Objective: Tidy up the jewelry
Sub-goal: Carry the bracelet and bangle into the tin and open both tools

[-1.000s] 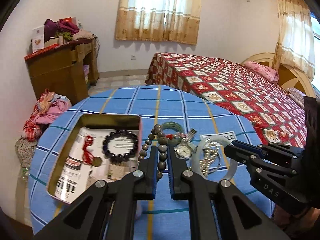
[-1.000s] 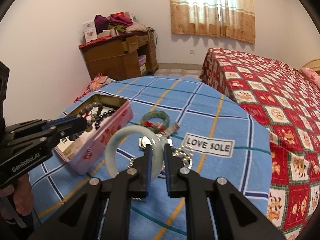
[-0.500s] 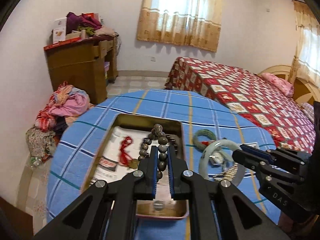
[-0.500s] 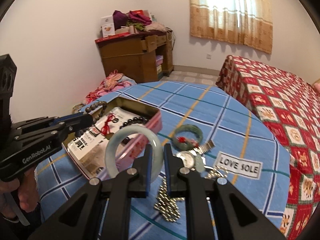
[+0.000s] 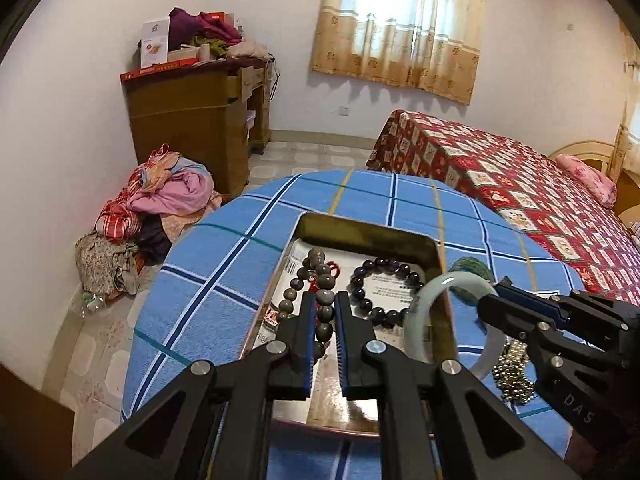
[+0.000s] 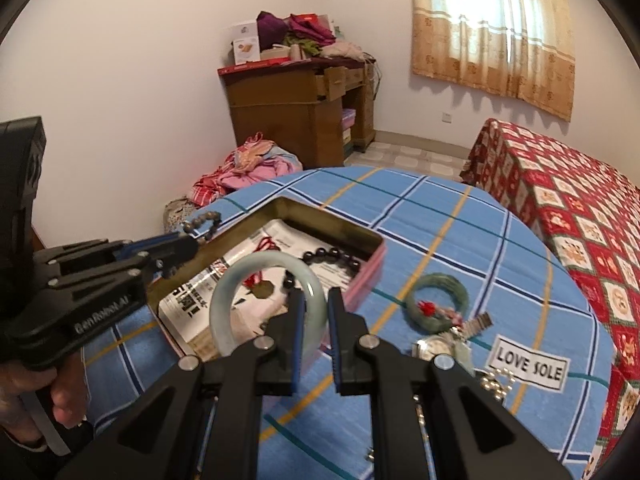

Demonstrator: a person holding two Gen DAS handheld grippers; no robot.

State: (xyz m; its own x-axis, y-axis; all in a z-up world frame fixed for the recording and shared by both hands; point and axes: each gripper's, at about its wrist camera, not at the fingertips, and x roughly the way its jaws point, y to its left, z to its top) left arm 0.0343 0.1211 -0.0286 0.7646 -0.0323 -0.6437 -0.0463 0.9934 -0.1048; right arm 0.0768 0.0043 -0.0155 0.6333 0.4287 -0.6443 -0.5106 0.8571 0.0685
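Left tool (image 5: 323, 312) is clamped nearly closed on a grey-brown bead strand (image 5: 320, 280); the beads hang between its blue pads, over the open tin box (image 5: 372, 236) w/ pink sides. From the right wrist view the strand sticks out of that tool's tip, above the box's near-left rim.

Right tool (image 6: 314, 312) is likewise nearly closed, pinching a pale green jade bangle (image 6: 224, 300) by its rim, bangle upright. In the left wrist view the bangle sits at the box's right wall, partly over the rim; can't tell if it touches.

Inside the box: printed paper lining, a dark purple bead bracelet (image 5: 384, 268) & a red cord charm (image 6: 264, 288).

On the blue plaid table (image 6: 460, 216), right of the box: dark green bangle (image 6: 438, 300) w/ red bits, a watch (image 6: 436, 346) just beside it, a pearl/metal bead chain (image 6: 496, 384) & a "LOVE SOLE" label (image 6: 530, 364). A hand (image 6: 60, 396) grips the left tool's handle.
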